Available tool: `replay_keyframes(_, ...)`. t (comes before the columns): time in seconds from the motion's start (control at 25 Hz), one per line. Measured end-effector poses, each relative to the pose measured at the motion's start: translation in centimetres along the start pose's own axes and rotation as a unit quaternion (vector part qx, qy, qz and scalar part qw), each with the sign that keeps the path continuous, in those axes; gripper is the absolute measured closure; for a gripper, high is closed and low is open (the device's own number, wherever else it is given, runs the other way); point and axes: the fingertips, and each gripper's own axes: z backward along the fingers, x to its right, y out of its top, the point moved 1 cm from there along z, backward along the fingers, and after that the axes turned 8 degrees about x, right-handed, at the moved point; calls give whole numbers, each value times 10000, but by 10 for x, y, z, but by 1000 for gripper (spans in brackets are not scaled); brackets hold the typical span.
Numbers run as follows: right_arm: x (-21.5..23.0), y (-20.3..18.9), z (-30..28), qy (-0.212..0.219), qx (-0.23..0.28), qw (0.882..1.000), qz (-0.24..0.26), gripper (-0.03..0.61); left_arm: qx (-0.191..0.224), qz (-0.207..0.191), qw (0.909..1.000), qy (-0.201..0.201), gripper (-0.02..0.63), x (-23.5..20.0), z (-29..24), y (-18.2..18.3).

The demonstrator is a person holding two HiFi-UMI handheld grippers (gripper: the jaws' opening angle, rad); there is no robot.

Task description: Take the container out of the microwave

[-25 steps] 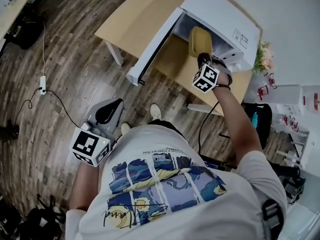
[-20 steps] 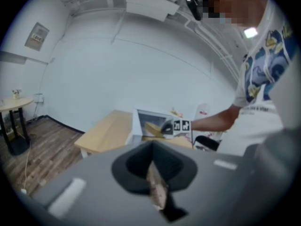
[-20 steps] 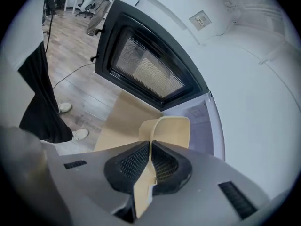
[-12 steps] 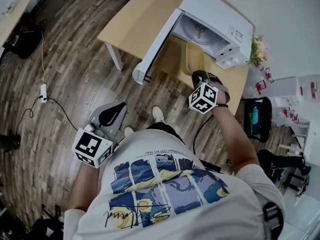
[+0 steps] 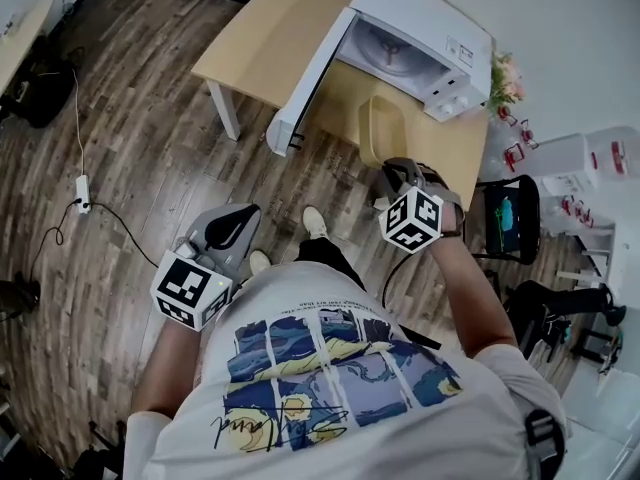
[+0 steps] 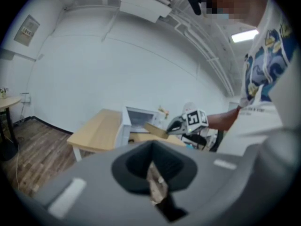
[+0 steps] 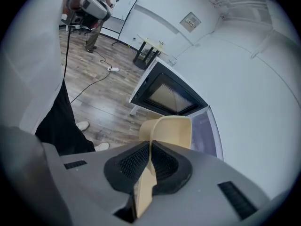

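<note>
The right gripper (image 7: pixel 149 149) is clamped on the rim of the yellow container (image 5: pixel 380 128). The container hangs outside the microwave (image 5: pixel 440 13), over the table's (image 5: pixel 255 43) near edge, and extends straight ahead of the jaws. The left gripper (image 5: pixel 225 230), closed and empty, hangs well apart.

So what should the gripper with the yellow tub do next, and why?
Probably lower the yellow tub onto the table in front of the microwave. The right gripper is shut on its rim, and the tub is outside the open microwave, above bare tabletop.
</note>
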Motion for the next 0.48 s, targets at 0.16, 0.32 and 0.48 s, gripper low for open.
replay_keyframes(0.16, -13, 7, 22, -14, -5, 10000, -26, 561, -13, -44, 9999, -124, 604, 7, 5, -4)
replay_keyframes(0.32, -23, 14, 40, -41, -23, 10000, 45, 561, -22, -54, 9998, -196, 604, 11, 11, -8)
replay_keyframes(0.48, -34, 21, 52, -30, -21, 9999, 107, 561, -31, -40, 9997, -252, 604, 14, 16, -14)
